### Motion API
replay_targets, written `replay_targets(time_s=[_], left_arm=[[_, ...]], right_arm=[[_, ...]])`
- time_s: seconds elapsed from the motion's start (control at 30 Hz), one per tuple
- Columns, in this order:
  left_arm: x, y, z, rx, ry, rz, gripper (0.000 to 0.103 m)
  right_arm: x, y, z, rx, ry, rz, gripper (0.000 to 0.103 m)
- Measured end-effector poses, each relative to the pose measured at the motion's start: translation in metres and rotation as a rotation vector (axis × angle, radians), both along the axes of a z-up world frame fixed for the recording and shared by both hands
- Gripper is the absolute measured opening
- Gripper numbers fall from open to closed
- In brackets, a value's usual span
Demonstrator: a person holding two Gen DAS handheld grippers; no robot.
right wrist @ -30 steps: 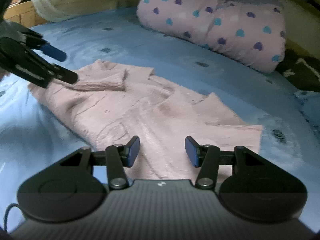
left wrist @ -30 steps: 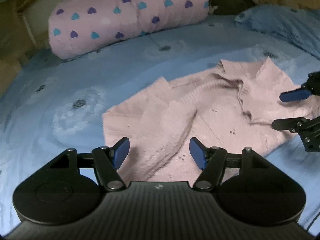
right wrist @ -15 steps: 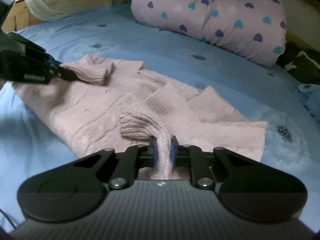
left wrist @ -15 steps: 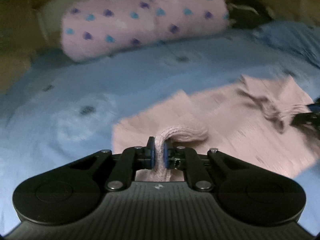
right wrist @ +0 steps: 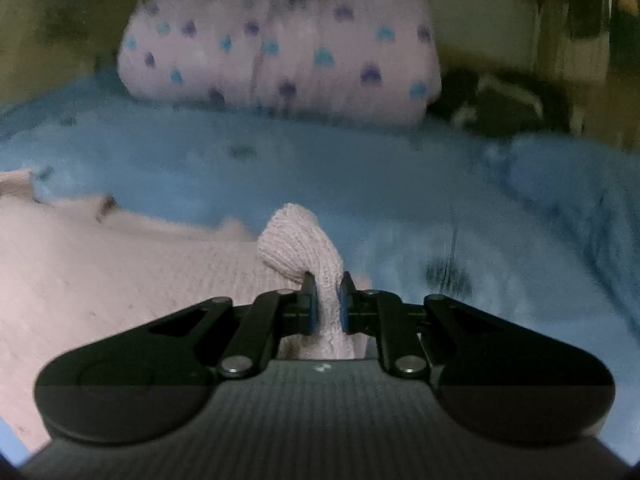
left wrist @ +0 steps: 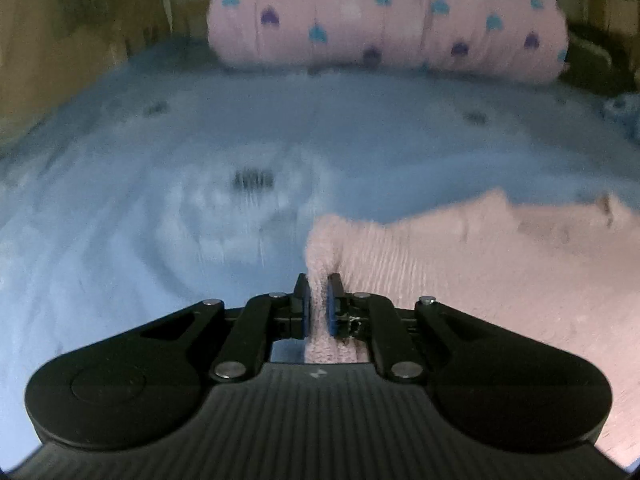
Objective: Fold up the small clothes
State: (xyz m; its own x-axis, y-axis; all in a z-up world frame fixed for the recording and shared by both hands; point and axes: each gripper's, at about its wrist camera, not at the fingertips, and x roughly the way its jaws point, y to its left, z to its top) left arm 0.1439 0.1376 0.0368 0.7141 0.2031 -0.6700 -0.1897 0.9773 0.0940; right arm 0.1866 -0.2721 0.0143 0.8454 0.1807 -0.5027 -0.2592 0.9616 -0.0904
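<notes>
A pale pink knitted sweater point(left wrist: 480, 272) lies on a blue bed sheet point(left wrist: 160, 220). My left gripper point(left wrist: 318, 284) is shut on a pinched ridge of its knit at the sweater's left edge, with the rest spreading off to the right. In the right wrist view the same sweater point(right wrist: 120, 272) spreads to the left. My right gripper point(right wrist: 329, 280) is shut on a bunched fold of it that loops up in front of the fingers. Neither gripper shows in the other's view. Both views are blurred.
A rolled pink quilt with blue and purple hearts point(left wrist: 384, 20) lies across the far end of the bed point(right wrist: 280, 60). A dark bundle point(right wrist: 500, 100) sits to its right. A blue pillow point(right wrist: 560, 184) lies at the right. A wooden wall point(left wrist: 72, 40) borders the left.
Both grippers were open over the sweater a second ago. They have shut on its knit and swung to face the quilt. The sweater's edges have been pulled outward.
</notes>
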Motion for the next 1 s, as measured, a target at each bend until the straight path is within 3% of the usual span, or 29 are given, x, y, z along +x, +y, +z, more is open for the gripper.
replay_targets(time_s=[0.03,0.13,0.2,0.27,0.37,0.53,0.63,0.87,1.0], left_arm=[[-0.003,0.000,-0.003,0.011,-0.005,0.000,0.014],[-0.006,0.001,-0.001,0.063,-0.006,0.020,0.019],[-0.007,0.009,0.005,0.045,-0.005,0.041,0.019],[-0.012,0.016,0.016,0.022,-0.011,0.066,0.019],[-0.022,0.017,0.034,0.007,-0.019,0.063,0.022],[-0.042,0.001,0.057,-0.013,0.002,0.006,0.049],[-0.055,-0.018,0.066,0.008,0.018,-0.045,0.054],[-0.075,-0.051,0.068,-0.079,0.030,-0.132,0.058],[-0.079,-0.054,0.051,-0.103,0.035,-0.114,0.059]], right_arm=[[0.005,0.000,-0.009,-0.004,0.048,-0.006,0.015],[0.005,-0.002,-0.016,0.002,0.041,-0.031,0.022],[0.008,-0.006,-0.011,0.012,0.050,-0.061,0.042],[0.009,-0.014,-0.006,0.036,0.051,-0.101,0.054],[0.007,-0.030,0.001,0.105,0.043,-0.159,0.055],[-0.004,-0.051,0.009,0.154,0.028,-0.235,0.055],[-0.014,-0.059,0.015,0.187,0.029,-0.256,0.055],[-0.061,-0.050,0.025,0.266,-0.012,-0.160,0.055],[-0.056,-0.031,0.028,0.241,-0.002,-0.055,0.055]])
